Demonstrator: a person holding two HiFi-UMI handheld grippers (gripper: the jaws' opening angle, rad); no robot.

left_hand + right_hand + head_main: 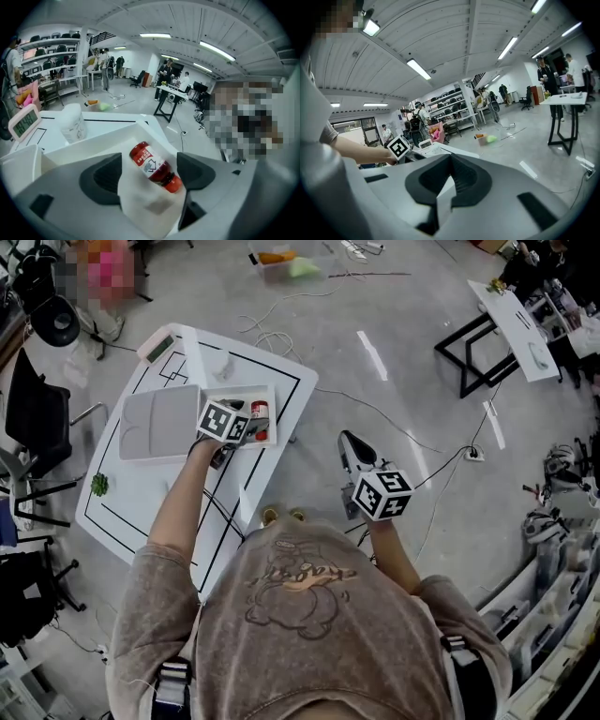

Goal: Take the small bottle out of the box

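A grey workshop floor point(394, 343) with loose cables surrounds a white table point(141, 488) marked with black lines. The head view shows a grey tray point(159, 423) just beside the white box point(239, 390). The left gripper view adds far shelving and standing people. The small bottle point(154, 166) lies on its side in the box, untouched between the wide-spread jaws of the left hand-held gripper point(149, 177). The right hand-held gripper point(449, 180) hangs over the floor, jaws together and empty.

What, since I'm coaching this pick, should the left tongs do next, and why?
Probably lower the left tongs slightly and close them on the small bottle: it lies on its side in the box, between the open jaws, not yet gripped.
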